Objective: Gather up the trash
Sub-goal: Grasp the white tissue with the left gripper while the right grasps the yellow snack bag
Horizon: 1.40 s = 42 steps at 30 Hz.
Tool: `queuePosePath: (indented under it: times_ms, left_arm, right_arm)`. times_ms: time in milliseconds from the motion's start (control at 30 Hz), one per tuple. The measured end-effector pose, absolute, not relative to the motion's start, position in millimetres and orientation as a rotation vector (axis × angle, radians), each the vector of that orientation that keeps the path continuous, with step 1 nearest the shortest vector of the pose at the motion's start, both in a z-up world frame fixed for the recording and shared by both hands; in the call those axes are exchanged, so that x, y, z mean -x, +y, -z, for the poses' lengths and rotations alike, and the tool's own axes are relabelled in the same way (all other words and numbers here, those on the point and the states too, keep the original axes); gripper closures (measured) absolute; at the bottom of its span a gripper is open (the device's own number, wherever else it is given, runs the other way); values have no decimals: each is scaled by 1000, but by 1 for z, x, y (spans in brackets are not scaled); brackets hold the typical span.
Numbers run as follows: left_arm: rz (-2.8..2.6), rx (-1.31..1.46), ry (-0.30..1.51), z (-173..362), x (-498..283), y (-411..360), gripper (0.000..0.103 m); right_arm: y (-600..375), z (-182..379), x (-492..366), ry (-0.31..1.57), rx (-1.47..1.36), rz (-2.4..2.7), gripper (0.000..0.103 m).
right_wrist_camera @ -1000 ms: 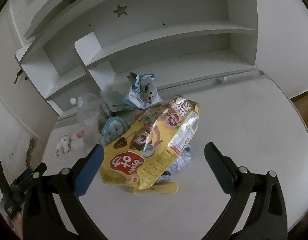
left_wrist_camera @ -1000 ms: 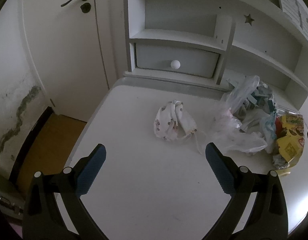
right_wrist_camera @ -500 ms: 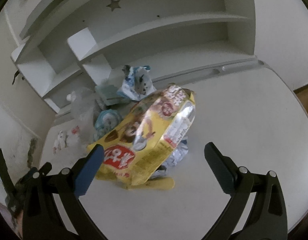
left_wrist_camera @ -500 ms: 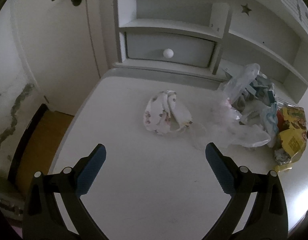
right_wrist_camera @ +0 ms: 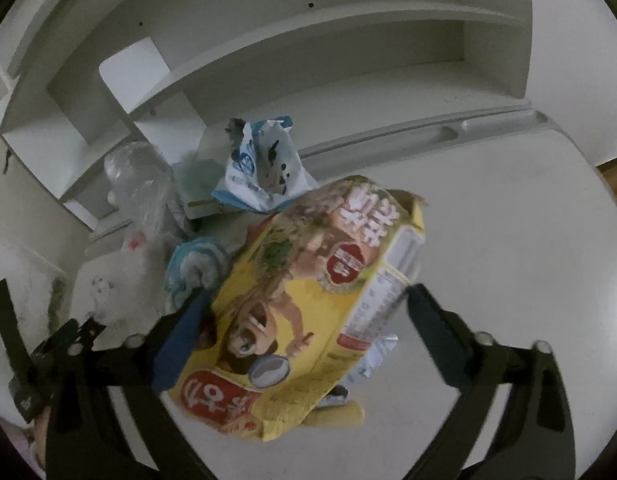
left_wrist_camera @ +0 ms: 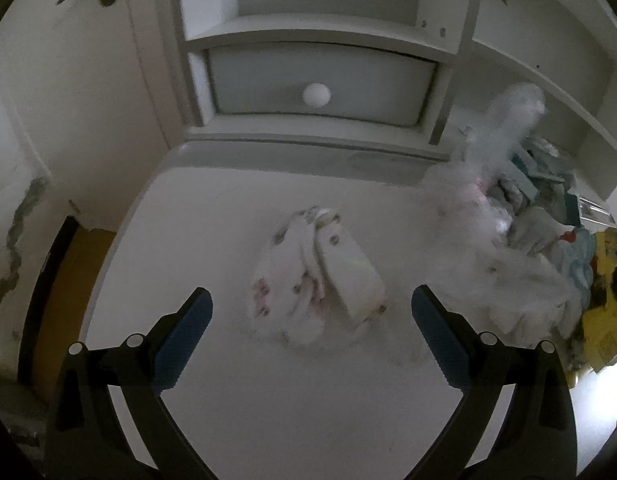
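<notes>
A crumpled white printed wrapper (left_wrist_camera: pixel 314 272) lies on the white desk (left_wrist_camera: pixel 268 400), just ahead of my open left gripper (left_wrist_camera: pixel 311 316) and between its fingers' line. To its right is a clear plastic bag (left_wrist_camera: pixel 492 232) against a pile of trash. In the right wrist view a large yellow snack bag (right_wrist_camera: pixel 300 304) lies between the fingers of my open right gripper (right_wrist_camera: pixel 306 312); the left finger (right_wrist_camera: pixel 180 340) touches its edge. Behind it are a blue-white torn packet (right_wrist_camera: pixel 260 168), a light blue wrapper (right_wrist_camera: pixel 192 268) and the clear bag (right_wrist_camera: pixel 144 200).
A white shelf unit with a drawer and round knob (left_wrist_camera: pixel 316 94) stands at the desk's back. A door (left_wrist_camera: pixel 88 60) and wooden floor (left_wrist_camera: pixel 64 292) are left of the desk edge. My left gripper also shows at the lower left of the right wrist view (right_wrist_camera: pixel 56 348).
Both grippers have moved forward and down. The white wrapper now sits close to the left fingers, and the yellow bag has come between the right fingers.
</notes>
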<state>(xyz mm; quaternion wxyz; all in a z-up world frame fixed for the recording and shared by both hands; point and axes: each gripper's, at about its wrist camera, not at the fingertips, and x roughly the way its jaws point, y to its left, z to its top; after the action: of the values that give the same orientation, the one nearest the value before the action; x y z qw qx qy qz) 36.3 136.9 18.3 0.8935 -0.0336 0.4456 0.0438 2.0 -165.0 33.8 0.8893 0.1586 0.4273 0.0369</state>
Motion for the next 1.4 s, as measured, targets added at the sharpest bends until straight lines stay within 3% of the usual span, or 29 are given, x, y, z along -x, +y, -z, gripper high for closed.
queuePosePath:
  times_ms: [33,67,133,167,267,433,833,1067,1333,1400]
  left_arm:
    - [-80,71,926,-17,-38,137,10]
    - [-63,77,930,-15,-40,137,26]
    - [-48,83,937,-11,-43,137,56]
    - [-44,80,931,-12,-43,136,80]
    - [-1,141,919,-14,-38,140,89]
    - [-12,166,834,-37,-20,148,91]
    - [50,187,763,-75,5,133,92]
    - [85,181,790,-71,12,116,92]
    - [79,195,836,-51,10,106,92]
    - [72,191,843,-48,9,107,92]
  right_arm:
    - [-170,-33,-1,877,-350,-89,22]
    - [-174,-34,-1,868,-366,-98,30]
    - [-182,-36,0,848,-393,-127,36]
    - [-184,-37,0,845,-402,-129,40]
    - [-194,-44,4,815,-436,-145,49]
    - [-213,-67,13,747,-448,-154,57]
    - [-275,-82,36,670,-383,-23,62]
    - [-294,-46,27,871,-211,-2,62]
    - [-282,-18,18,953,-194,-11,44]
    - [-277,-13,16,967,-173,-8,36]
